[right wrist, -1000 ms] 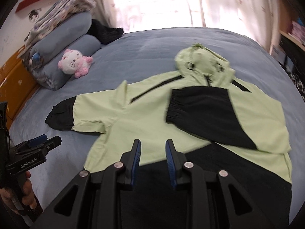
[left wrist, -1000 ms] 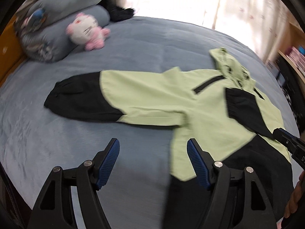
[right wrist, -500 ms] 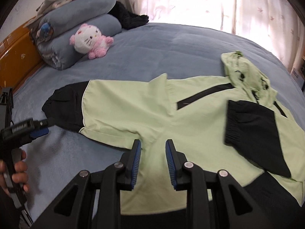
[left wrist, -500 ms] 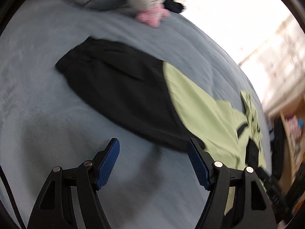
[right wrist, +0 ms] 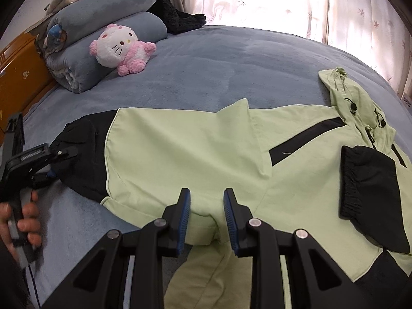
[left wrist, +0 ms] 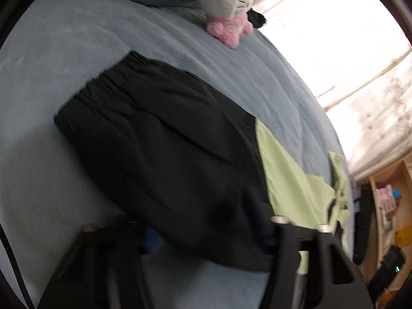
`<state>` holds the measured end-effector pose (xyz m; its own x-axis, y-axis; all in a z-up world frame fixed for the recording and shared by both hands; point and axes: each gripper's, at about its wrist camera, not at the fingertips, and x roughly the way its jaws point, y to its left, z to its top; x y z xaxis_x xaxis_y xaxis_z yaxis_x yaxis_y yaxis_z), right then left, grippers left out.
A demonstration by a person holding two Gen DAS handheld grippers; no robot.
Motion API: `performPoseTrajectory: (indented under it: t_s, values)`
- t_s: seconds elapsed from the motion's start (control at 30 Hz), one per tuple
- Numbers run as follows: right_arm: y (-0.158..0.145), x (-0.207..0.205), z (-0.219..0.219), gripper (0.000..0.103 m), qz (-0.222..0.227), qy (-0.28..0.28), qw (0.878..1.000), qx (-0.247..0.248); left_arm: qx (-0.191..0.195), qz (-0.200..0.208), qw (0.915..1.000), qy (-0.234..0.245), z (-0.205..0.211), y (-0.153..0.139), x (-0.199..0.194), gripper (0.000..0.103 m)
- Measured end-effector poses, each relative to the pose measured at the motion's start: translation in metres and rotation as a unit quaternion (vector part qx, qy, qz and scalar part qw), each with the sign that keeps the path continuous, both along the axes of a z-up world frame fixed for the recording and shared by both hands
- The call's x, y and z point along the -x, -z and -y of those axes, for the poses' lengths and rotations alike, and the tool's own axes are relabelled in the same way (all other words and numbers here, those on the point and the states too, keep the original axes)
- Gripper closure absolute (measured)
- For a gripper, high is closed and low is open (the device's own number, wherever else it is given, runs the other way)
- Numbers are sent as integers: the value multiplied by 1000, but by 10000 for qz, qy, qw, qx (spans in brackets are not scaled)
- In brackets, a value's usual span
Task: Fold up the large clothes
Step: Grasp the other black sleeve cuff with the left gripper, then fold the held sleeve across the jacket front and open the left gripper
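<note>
Bedroom, blue-grey bed cover (right wrist: 231,59), bright curtained window behind. Landmark: the green-and-black hooded jacket (right wrist: 206,154), spread flat on the cover, hood (right wrist: 345,95) toward the window side. One sleeve (right wrist: 370,195) is folded across the jacket's chest, black cuff on the green. The other sleeve (right wrist: 85,154) lies stretched straight out from the body, black end toward the pillows.

Left gripper (left wrist: 206,234) sits at that outstretched black sleeve end, jaws closing, sleeve fabric between them; blurred, so can't tell if the pads press yet. A hand (right wrist: 23,226) holds its handle, off the sleeve end.

Right gripper (right wrist: 207,219) is at the jacket's near edge, under the armpit of the outstretched sleeve. Jaws narrow but parted, a raised ridge of green fabric in the gap, pads apparently not pressing.

Pink-and-white plush cat (right wrist: 121,49) beyond the outstretched sleeve, leaning on rolled grey-blue bedding (right wrist: 103,23).
</note>
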<state>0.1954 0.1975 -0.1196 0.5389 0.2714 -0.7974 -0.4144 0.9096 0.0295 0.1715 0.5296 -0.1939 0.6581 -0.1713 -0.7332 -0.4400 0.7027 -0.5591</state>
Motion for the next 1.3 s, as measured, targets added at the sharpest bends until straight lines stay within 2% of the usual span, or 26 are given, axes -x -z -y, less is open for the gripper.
performPoseTrajectory:
  t_s: [0.03,0.13,0.23,0.4,0.5,0.63,0.73,0.83,0.97,1.07,1.1,1.17,1.23,1.27,1.3]
  values:
    - [1,1,1,77,-14,-2,10000,1,-89,-64,9999,-42,-1,0,-2,93]
    - [0,5,10,77,-76,8,10000,-57,-261,-90,9996,-87,4,-6,-5,99]
    - [-5,10,25,77,-108,73,9998,-148,-817,-2,9966,49,22,-32,-6,101]
    - [-20,23,65,77,-117,328,9986,-410,-1395,641,9864,582,89,-107,-5,101]
    - [-31,32,94,77,-99,544,9967,-601,-1526,1011,9774,1056,143,-146,-8,101]
    - [-41,46,138,77,-76,892,9923,-851,-1439,1297,9660,1712,216,-172,-4,101]
    - [-44,54,175,77,-132,1206,9874,-1014,-1449,1279,9568,2170,277,-169,-3,101]
    - [-43,60,209,76,-168,1491,9827,-1090,-1356,1070,9509,2569,339,-148,-4,101]
    - [-37,63,247,76,-185,1800,9788,-958,-1140,510,9471,2956,407,-98,-9,101]
    - [-28,63,269,76,-348,1922,9759,-974,-1361,166,9429,3036,435,-66,-8,101]
    - [-25,63,275,76,-406,1932,9753,-986,-1450,23,9409,3059,443,-56,-9,99]
    - [-22,63,282,76,-480,1908,9751,-1027,-1427,-132,9394,3113,448,-46,-9,85]
    - [-21,64,284,76,-521,1822,9756,-1107,-1203,-157,9409,3161,444,-47,-5,57]
    - [-21,64,285,76,-518,1786,9762,-1120,-1093,-142,9419,3172,441,-50,-1,48]
    - [-22,65,285,76,-504,1755,9767,-1130,-975,-101,9440,3151,438,-56,2,35]
